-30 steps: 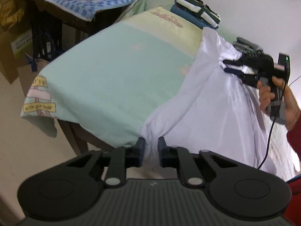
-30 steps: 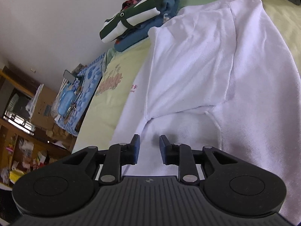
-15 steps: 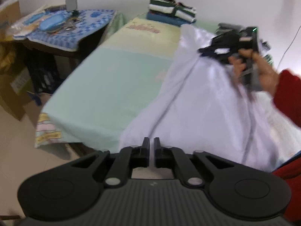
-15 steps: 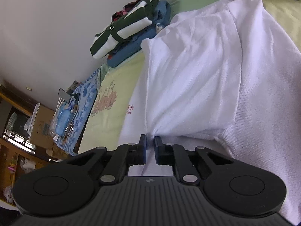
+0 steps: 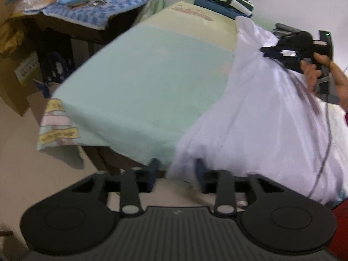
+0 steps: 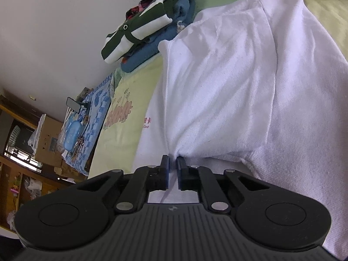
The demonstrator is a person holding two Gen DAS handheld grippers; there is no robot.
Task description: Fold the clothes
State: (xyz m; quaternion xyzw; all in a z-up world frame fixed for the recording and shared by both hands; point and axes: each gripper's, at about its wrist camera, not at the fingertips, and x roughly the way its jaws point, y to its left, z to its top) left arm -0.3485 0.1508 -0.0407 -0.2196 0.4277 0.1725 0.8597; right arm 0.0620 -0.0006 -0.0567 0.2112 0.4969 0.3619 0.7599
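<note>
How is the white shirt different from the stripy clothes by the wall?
The white shirt is plain, while the stripy clothes are dark green with white bands. The white shirt lies spread out and loose across the bed; the stripy clothes sit folded on top of a blue garment. The right gripper pinches the shirt; nothing touches the stripy clothes. Both are on the bed.

A bed (image 5: 141,82) covered by a pale green and yellow printed sheet carries a spread white cotton shirt (image 6: 271,100). A stack of folded clothes (image 6: 152,28) sits at its far end.
</note>
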